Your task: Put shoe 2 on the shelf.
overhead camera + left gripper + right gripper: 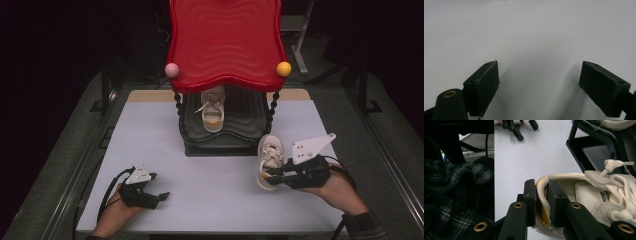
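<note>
The right gripper (pixel 270 175) has the cream shoe (pixel 270 157) pinched by its heel collar, one jaw inside and one outside, closed down narrow on the padded rim, with the shoe just in front of the black lower shelf (pixel 222 142) of the red-topped rack (pixel 225 40), where its mate (pixel 213 112) already sits. To do this well I'd keep the toe level and slide it in beside the other shoe. The left gripper (pixel 150 196) rests on the worktop (pixel 200 185), jaws wide apart, holding nothing.
</note>
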A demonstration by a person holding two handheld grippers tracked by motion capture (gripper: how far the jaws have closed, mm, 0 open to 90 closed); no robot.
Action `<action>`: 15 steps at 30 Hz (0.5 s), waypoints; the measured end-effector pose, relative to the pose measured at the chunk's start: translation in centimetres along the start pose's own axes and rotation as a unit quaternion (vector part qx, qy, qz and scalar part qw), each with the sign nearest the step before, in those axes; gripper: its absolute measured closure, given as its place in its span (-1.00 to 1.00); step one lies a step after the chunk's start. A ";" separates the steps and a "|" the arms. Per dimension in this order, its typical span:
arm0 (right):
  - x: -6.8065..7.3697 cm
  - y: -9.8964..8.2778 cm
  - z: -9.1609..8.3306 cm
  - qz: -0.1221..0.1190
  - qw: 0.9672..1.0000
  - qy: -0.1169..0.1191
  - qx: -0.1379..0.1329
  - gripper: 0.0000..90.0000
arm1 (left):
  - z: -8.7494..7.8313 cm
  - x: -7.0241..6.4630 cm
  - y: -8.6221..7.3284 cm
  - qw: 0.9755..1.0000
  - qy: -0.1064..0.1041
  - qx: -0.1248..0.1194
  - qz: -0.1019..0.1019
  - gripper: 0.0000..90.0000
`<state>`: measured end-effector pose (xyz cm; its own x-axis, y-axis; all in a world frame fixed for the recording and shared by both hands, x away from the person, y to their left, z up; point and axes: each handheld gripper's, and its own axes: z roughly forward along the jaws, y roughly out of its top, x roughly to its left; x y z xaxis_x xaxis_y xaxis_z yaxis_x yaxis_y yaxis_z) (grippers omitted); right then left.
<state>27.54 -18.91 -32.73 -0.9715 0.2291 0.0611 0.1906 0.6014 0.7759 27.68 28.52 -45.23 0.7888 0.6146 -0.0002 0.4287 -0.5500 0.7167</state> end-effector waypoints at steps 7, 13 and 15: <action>-0.2 1.5 0.6 -0.011 1.000 0.016 -0.008 0.73 | 0.0 0.0 0.0 1.000 0.000 0.000 0.000 -0.66; -0.5 3.0 1.4 -0.030 0.999 0.023 -0.009 0.73 | 0.0 0.0 0.0 1.000 0.000 0.000 0.000 -0.66; -0.8 3.5 1.7 -0.036 0.999 0.024 -0.009 0.73 | 0.0 0.0 0.0 1.000 0.000 0.000 0.000 -0.66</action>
<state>29.19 -15.64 -31.09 -0.9881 0.1495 0.0348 0.1187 0.6001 0.7910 27.67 28.52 -45.23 0.7888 0.6147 -0.0002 0.4288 -0.5499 0.7168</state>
